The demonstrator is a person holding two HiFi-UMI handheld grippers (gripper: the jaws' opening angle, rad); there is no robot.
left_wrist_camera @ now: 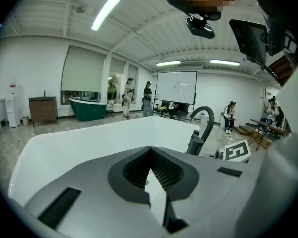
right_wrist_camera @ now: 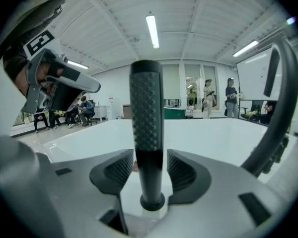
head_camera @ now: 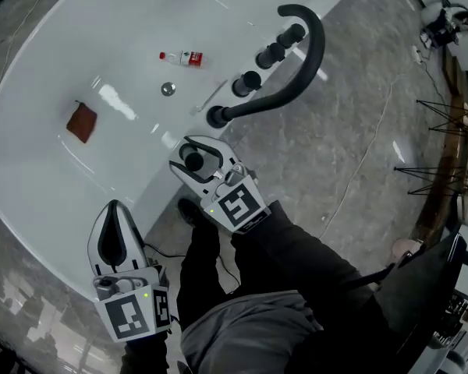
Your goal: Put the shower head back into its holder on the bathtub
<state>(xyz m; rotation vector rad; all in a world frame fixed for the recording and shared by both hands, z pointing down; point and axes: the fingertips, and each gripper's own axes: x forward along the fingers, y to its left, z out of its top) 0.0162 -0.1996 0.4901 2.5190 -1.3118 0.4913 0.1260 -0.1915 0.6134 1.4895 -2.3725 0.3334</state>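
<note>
Black shower head (right_wrist_camera: pixel 146 108) upright between barely parted jaws of right gripper (right_wrist_camera: pixel 150 172). Might tip toward 5 o'clock off bathtub (head_camera: pixel 54 185) if bumped backing out. Left gripper (left_wrist_camera: pixel 151 157) clenched, empty.

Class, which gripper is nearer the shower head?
Right. The right gripper has its jaws on either side of the shower head; the left gripper sits apart, nearer the person.
</note>
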